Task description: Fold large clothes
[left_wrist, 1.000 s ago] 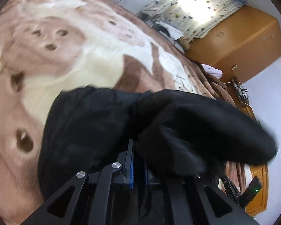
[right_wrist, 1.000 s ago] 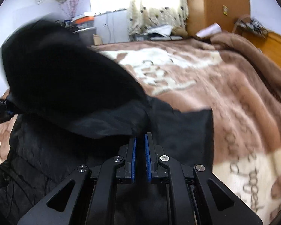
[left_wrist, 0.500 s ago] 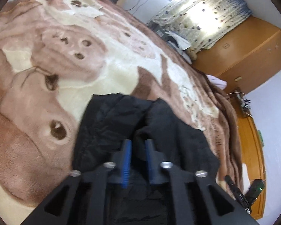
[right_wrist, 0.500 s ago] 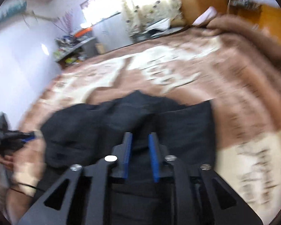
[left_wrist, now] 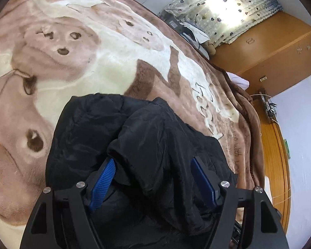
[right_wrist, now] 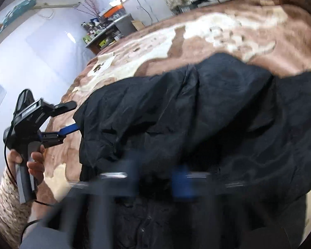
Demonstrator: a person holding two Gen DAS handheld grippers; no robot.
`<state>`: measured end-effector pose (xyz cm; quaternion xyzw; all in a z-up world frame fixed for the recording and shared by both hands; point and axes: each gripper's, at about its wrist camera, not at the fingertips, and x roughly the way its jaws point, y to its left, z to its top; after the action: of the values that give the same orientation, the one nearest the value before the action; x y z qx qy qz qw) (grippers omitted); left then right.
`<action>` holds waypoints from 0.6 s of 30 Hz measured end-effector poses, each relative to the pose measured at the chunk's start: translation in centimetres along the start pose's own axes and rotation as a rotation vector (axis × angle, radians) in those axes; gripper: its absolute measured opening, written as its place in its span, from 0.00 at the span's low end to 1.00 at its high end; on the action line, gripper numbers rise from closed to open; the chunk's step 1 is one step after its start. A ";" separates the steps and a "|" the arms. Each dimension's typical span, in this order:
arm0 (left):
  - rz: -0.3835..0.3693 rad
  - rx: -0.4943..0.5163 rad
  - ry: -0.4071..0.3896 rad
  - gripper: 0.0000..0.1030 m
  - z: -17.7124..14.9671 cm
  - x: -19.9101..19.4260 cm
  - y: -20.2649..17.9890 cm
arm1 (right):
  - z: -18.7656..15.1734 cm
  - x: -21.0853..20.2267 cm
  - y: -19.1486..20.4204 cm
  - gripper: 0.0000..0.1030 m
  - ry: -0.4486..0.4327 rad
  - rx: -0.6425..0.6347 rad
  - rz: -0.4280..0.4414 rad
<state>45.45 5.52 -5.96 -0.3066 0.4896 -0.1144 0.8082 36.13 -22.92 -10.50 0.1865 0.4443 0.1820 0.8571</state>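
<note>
Both claws stand spread and hold nothing — the left claw (left_wrist: 153,178) with its blue pads wide apart over the black jacket (left_wrist: 155,145), the right claw (right_wrist: 155,176) blurred but parted too. The jacket lies bunched on the bed's brown blanket (left_wrist: 93,51), just ahead of and beneath each claw. A fold looks just laid; next likely comes gripping a fresh edge — the near hem or a side — to fold again.

A black jacket (left_wrist: 147,137) lies on the brown blanket (left_wrist: 93,47).
</note>
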 end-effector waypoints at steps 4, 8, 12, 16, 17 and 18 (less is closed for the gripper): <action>0.004 0.014 -0.023 0.19 0.2 -1.0 -0.4 | 0.5 -4.0 0.4 0.05 -0.094 -0.051 -0.005; -0.098 -0.006 -0.030 0.12 -0.4 -2.3 0.1 | 0.2 -7.1 -0.5 0.05 -0.129 -0.036 0.030; -0.034 0.031 -0.005 0.11 -2.5 -2.0 1.7 | -2.0 -5.5 -0.4 0.05 -0.041 -0.066 0.023; 0.072 0.000 0.072 0.11 -4.1 0.0 4.3 | -3.8 -2.5 -1.1 0.05 0.058 -0.087 -0.036; 0.095 0.013 0.089 0.11 -4.4 0.6 4.4 | -4.1 -1.6 -1.3 0.05 0.082 -0.082 -0.067; 0.130 0.033 0.090 0.11 -4.6 1.1 4.4 | -4.3 -0.8 -1.6 0.05 0.099 -0.067 -0.082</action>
<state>41.54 6.64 -10.94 -0.2554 0.5425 -0.0836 0.7959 32.37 -24.00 -12.97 0.1299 0.4871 0.1706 0.8466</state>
